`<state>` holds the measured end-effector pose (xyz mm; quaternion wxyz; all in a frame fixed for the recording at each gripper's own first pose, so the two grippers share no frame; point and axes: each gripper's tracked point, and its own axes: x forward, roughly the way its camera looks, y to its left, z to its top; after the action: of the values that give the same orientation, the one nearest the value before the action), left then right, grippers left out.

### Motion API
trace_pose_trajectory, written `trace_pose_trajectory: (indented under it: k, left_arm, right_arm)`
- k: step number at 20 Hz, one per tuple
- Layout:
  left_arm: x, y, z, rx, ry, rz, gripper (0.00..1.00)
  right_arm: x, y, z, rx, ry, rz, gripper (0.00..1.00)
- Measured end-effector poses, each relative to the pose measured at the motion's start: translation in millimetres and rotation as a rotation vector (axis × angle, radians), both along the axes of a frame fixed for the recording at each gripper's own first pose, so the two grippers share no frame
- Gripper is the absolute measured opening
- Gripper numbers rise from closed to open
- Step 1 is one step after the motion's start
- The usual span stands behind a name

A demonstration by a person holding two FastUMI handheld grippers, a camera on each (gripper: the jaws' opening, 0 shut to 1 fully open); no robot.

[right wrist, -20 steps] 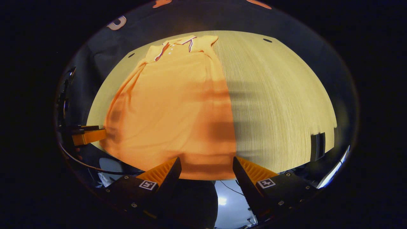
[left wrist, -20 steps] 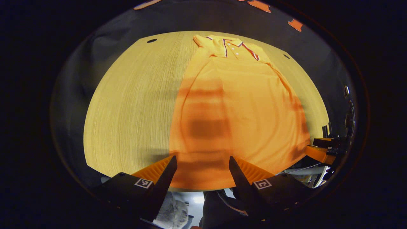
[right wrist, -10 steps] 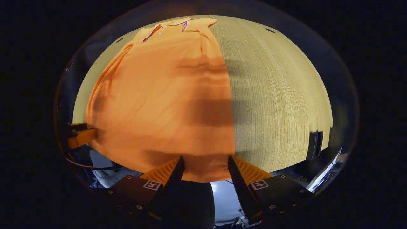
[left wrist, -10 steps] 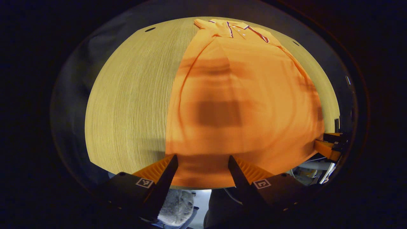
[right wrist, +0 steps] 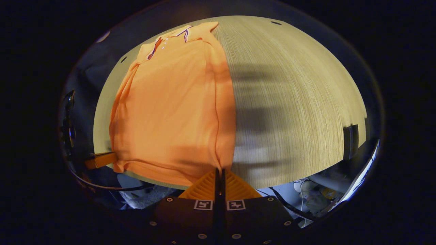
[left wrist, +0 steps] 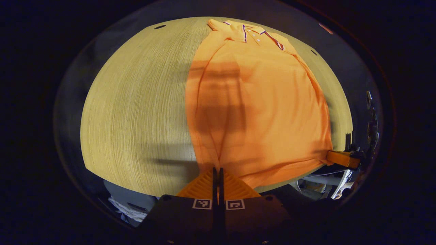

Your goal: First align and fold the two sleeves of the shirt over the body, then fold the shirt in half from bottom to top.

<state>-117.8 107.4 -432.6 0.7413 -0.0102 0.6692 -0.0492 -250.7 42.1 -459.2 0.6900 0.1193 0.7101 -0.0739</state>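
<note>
An orange polo shirt [left wrist: 259,102] [right wrist: 170,109] lies lengthwise on the round wooden table [left wrist: 136,102], collar at the far end and both sleeves folded in over the body. My left gripper [left wrist: 218,169] is shut on the shirt's bottom hem at its left corner. My right gripper [right wrist: 219,170] is shut on the hem at the right corner. The hem is drawn taut between the two corners and lifted slightly off the table. The right gripper [left wrist: 342,159] appears at the far right of the left gripper view, and the left gripper [right wrist: 100,160] at the far left of the right gripper view.
Bare wood [right wrist: 293,102] spreads to either side of the shirt. Small dark holes [left wrist: 160,26] [right wrist: 276,23] mark the table's far part. A dark block [right wrist: 351,141] stands at the table's right edge. Cables and clutter [right wrist: 306,194] lie below the near edge.
Both grippers went from open to shut, each pinching a bottom corner of the shirt. The hem has gathered into creases and risen a little from the table.
</note>
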Motion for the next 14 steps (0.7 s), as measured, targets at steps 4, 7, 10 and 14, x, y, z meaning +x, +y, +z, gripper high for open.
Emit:
trace_pose_trajectory:
  k: [4, 7, 10, 14]
  left_arm:
    - [14, 17, 20, -0.005, -0.056, 0.007, 0.01]
    - [22, 25, 27, -0.032, -0.081, 0.025, 0.0]
    - [-8, 11, 7, -0.118, 0.078, 0.064, 0.01]
    - [-13, 23, -6, -0.008, 0.161, 0.116, 0.72]
  right_arm:
    - [20, -18, 16, -0.077, -0.064, 0.015, 0.01]
    - [26, -23, 26, -0.098, -0.089, 0.004, 0.01]
    - [20, -15, 23, -0.1, -0.069, 0.046, 0.01]
    - [19, -15, 23, -0.1, -0.072, 0.038, 0.01]
